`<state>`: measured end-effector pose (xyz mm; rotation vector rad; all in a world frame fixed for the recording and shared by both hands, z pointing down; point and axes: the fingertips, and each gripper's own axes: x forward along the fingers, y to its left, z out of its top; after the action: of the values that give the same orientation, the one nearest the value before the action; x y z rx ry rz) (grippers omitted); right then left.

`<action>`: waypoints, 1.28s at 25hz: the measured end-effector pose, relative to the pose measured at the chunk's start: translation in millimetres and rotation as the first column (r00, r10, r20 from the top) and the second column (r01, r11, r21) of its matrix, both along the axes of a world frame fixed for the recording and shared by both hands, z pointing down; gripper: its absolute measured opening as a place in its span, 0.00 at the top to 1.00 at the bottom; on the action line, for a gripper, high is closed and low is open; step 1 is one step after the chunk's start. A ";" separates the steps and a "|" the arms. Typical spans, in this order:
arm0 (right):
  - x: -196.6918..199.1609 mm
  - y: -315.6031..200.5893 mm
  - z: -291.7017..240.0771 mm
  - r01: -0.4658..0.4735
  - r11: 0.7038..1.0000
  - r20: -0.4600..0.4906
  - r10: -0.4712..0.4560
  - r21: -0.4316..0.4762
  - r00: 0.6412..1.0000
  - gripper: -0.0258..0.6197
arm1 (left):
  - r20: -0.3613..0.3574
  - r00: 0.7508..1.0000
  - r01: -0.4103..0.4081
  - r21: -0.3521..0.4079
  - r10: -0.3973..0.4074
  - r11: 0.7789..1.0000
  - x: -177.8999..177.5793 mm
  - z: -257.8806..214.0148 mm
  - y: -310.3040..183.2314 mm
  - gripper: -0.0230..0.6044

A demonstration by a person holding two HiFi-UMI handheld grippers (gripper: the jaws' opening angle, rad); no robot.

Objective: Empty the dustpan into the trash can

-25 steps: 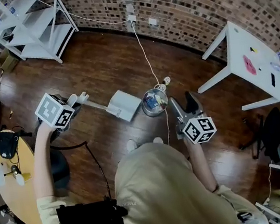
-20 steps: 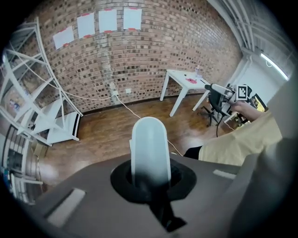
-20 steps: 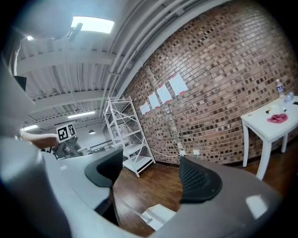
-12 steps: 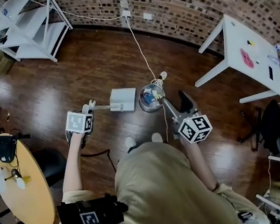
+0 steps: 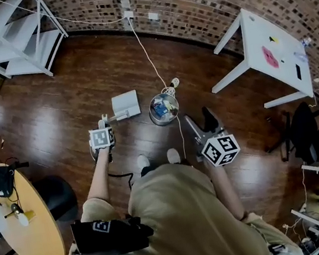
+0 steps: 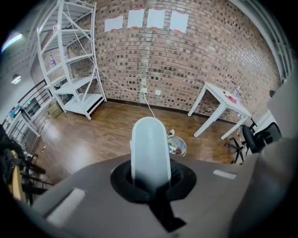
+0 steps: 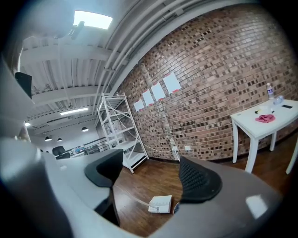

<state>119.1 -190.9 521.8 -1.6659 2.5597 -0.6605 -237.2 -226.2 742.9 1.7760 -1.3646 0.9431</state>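
My left gripper (image 5: 105,121) is shut on the thin handle of the white dustpan (image 5: 126,104), which sits low over the wooden floor, just left of the round silver trash can (image 5: 163,108). In the left gripper view the white handle (image 6: 150,151) stands up through the shut jaws and the can (image 6: 176,146) shows just beyond it, with bits of rubbish inside. My right gripper (image 5: 201,122) hangs right of the can, open and holding nothing. Between its spread jaws, the right gripper (image 7: 150,179) view shows the dustpan (image 7: 160,203) on the floor.
A white cord (image 5: 145,42) runs from the wall socket to the can. A white table (image 5: 267,47) stands at the right, a white shelf rack (image 5: 13,39) at the far left, a round yellow table (image 5: 19,227) near left, and an office chair (image 5: 315,141) at the right.
My left gripper has sunk and rolled, taking the dustpan from beside the can's rim down toward the floor on its left. The right gripper has hardly moved.
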 end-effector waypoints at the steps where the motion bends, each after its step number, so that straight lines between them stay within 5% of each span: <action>1: 0.5 1.8 0.6 -0.005 1.000 -0.001 0.005 -0.001 1.000 0.39 | 0.013 1.000 -0.012 0.001 0.012 1.000 0.7 8.0 -3.7 0.96; 8: -2.4 13.2 9.4 -0.015 0.999 -0.020 0.014 -0.035 1.000 0.39 | 0.122 0.987 -0.110 0.014 0.108 0.994 -5.1 48.4 -36.7 0.96; 18: -10.9 14.7 11.7 0.022 0.999 -0.048 -0.025 -0.043 0.999 0.39 | 0.084 0.991 -0.100 -0.091 0.108 0.991 -9.0 81.2 -49.7 0.96; 21: -13.9 11.8 9.9 0.032 0.999 -0.047 -0.034 -0.040 0.998 0.39 | 0.126 0.984 -0.111 -0.111 0.125 0.988 -15.0 84.2 -43.5 0.95; 23: -18.7 8.8 7.8 0.045 0.999 -0.044 -0.046 -0.028 0.998 0.39 | 0.144 0.979 -0.137 -0.066 0.145 0.988 -16.7 78.6 -46.0 0.87; 26: -27.4 2.9 4.5 0.071 0.997 -0.039 -0.071 -0.010 0.997 0.39 | 0.132 0.985 -0.114 0.016 0.111 0.993 -24.4 58.5 -49.2 0.56; 32: -50.3 -8.4 -4.4 0.141 0.990 -0.021 -0.141 0.022 0.990 0.39 | 0.034 0.998 -0.061 0.128 0.057 0.990 -37.3 -6.4 -28.7 0.44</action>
<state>68.8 -199.4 517.4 -1.5024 2.7073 -0.6207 -274.5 -254.9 736.6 1.9149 -1.4283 0.9350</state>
